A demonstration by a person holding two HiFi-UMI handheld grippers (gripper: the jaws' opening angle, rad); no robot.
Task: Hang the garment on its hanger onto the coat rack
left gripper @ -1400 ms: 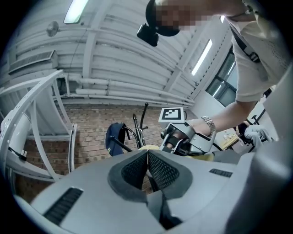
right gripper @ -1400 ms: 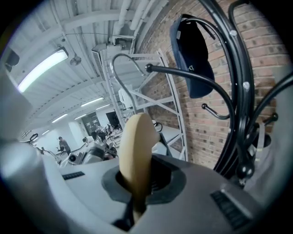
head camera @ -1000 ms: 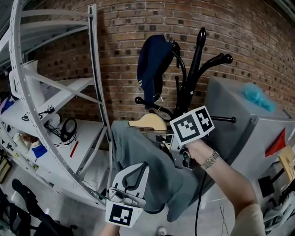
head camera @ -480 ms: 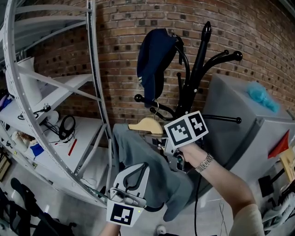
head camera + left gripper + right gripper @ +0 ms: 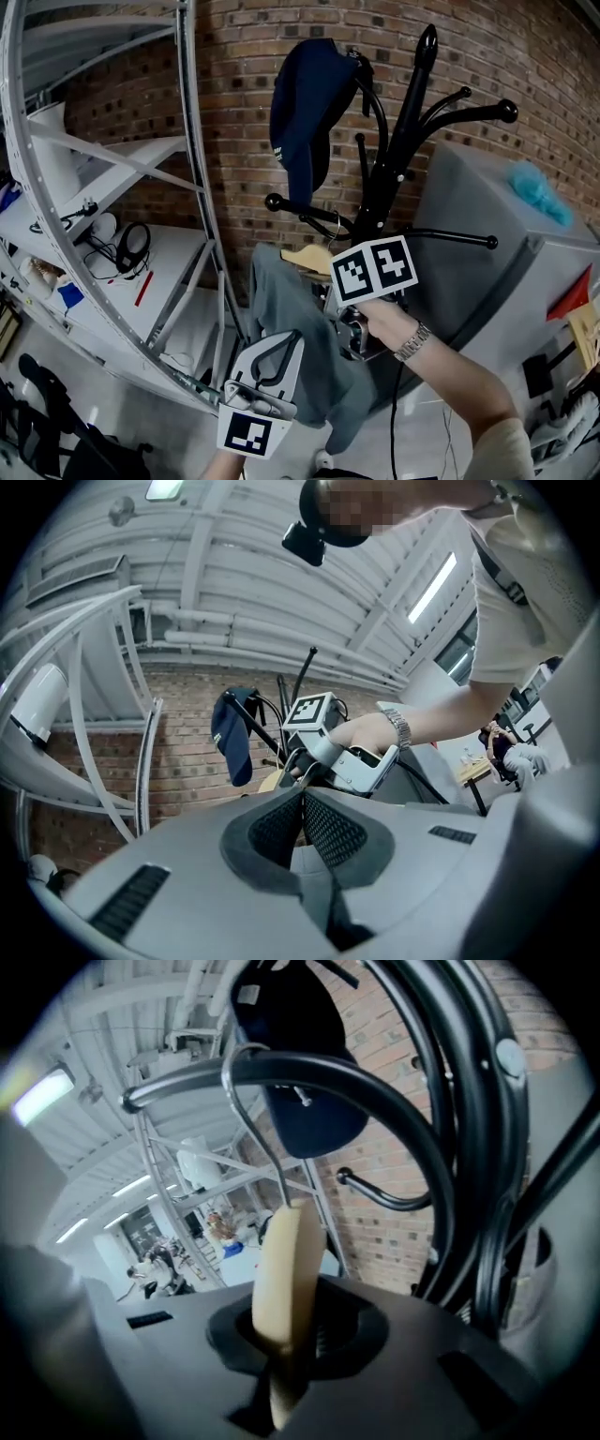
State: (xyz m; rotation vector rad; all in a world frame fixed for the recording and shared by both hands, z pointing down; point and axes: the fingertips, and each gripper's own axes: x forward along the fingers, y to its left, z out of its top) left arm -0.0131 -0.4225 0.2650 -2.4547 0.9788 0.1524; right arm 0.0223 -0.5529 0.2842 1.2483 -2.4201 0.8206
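Garment: the grey garment (image 5: 302, 328) drapes off the wooden hanger (image 5: 307, 257) and hangs to 6 o'clock from it, in mid-air beside the coat rack (image 5: 386, 178).
Feel: I judge it soft, limp and light (it will likely swing, and could slide off a tilted hanger).
Hanger: stiff, smooth wood with a thin wire hook (image 5: 226, 1077). This is the sound place to hold it, since cloth gives no control.
Right hand-held gripper (image 5: 289, 1326): clenched on the hanger's wooden body just below the hook.
Hook: it sits close by a black rack arm (image 5: 309, 1071), at 12 o'clock from the jaws. I cannot tell whether it is seated.
Left hand-held gripper (image 5: 302, 822): its jaws are pressed together at the cloth's lower edge. Whether they pinch a fold I cannot tell.
Neighbour: a navy item (image 5: 302, 103) hangs at 11 o'clock of the rack.
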